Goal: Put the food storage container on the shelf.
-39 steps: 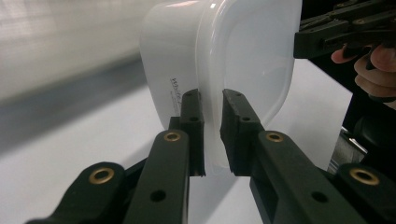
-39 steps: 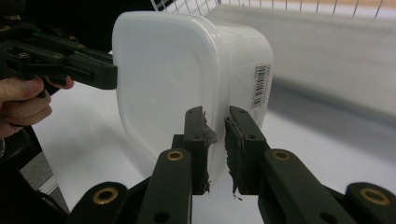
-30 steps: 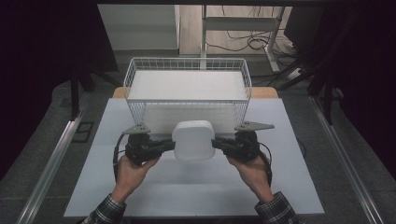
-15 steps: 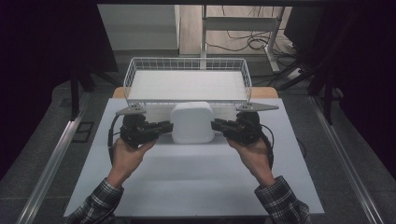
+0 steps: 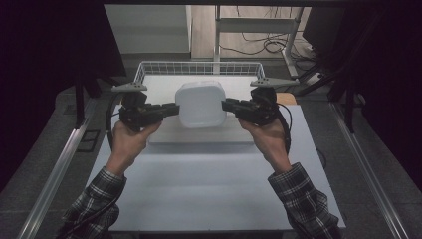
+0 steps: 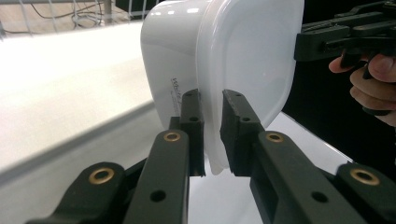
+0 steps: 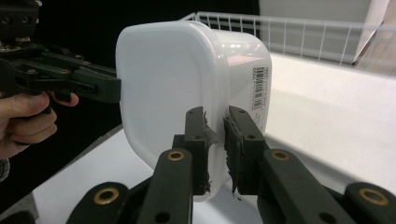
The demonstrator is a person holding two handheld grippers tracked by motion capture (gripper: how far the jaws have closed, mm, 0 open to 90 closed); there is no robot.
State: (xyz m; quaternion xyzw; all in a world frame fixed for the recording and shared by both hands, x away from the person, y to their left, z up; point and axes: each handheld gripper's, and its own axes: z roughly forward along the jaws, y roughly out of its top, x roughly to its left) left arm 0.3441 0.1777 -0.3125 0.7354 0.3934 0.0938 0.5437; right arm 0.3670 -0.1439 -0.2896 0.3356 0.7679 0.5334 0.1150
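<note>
We've lifted the white tub [image 5: 201, 104] toward the wire basket [image 5: 149, 69]; left gripper [image 5: 171, 109] and right gripper [image 5: 228, 105] clamp its opposite rims.

The high view is dim overall, its left and right sides sunk in near-black, while the table [image 5: 199, 174] takes a soft, even light from above. The white container [image 5: 201, 104] is the brightest thing there, with faint shadow under it. In the left gripper view the pale surface at left is overexposed and blurred, and the container [image 6: 224, 60] shows soft glare on its upper edge. The near arms of the left claw [image 6: 209, 135] are slightly soft. In the right gripper view the container's [image 7: 187, 84] barcode label is sharp, the wire basket [image 7: 303, 28] behind less so, and the background at left is black.
</note>
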